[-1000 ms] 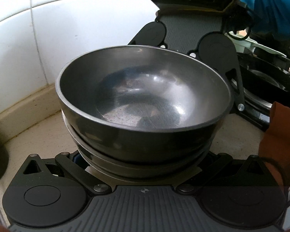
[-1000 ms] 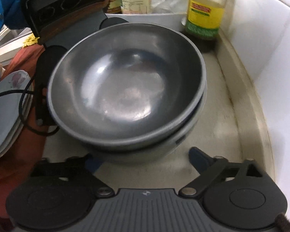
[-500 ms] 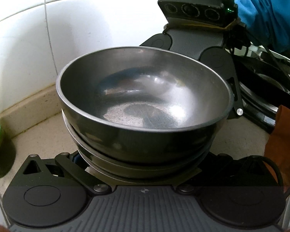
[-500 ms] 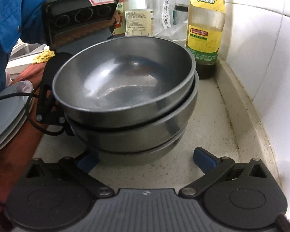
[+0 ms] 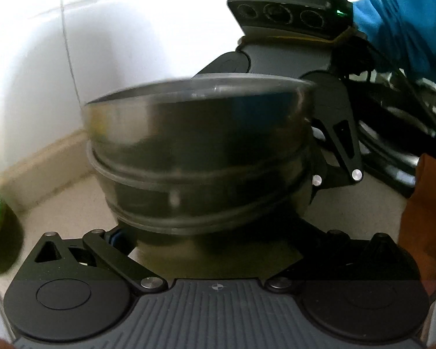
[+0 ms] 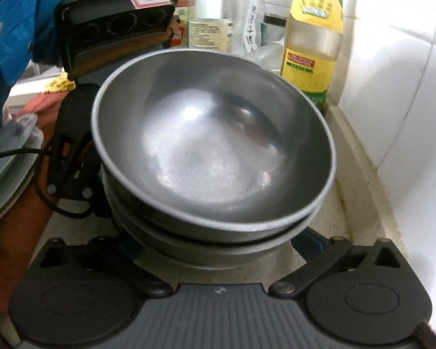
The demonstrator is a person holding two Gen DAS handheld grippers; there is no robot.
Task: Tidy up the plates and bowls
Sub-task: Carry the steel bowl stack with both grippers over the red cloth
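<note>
Both grippers, left (image 5: 209,232) and right (image 6: 218,250), jaws spread wide, are flanking the nested bowls (image 6: 212,157) apparently resting on the counter (image 6: 346,221), plates (image 6: 8,174) stacked alongside; stacking looking mostly done, placement remaining.

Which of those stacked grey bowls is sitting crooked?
The top bowl. It tips sideways inside the stack, its rim higher on one side, while the bowls beneath sit nested and level.
</note>
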